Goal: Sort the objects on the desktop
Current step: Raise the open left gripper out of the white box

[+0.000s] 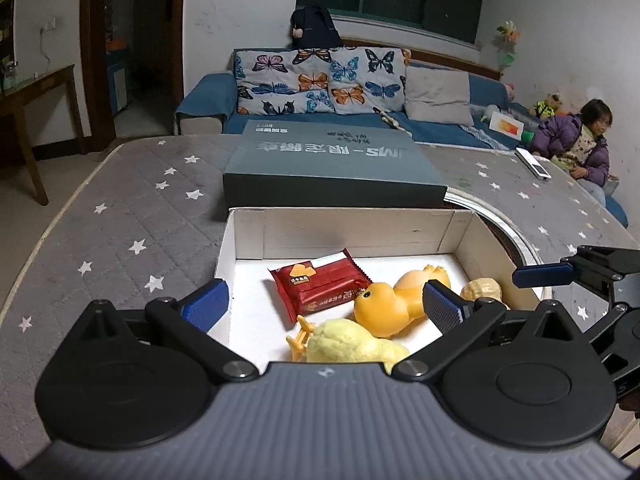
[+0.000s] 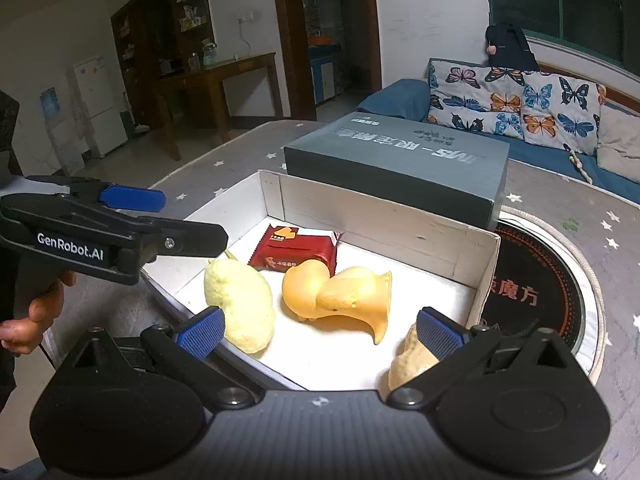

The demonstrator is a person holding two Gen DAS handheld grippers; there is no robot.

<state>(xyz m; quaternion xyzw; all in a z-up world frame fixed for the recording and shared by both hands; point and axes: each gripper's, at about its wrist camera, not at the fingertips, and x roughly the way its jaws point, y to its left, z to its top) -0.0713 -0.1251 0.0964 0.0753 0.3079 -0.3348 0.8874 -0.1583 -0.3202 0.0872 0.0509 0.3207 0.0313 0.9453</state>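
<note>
The grey star-print surface carries a dark grey box w/ a white open-top box touching its near side and a round black hob just beside on the right. Inside the white box lie an orange duck toy, a pale yellow fuzzy toy at its left, a red snack pack toward the back wall & a beige lumpy piece at the right. The left gripper & right gripper hover over the near edge, both jaws wide apart, holding nothing.
</note>
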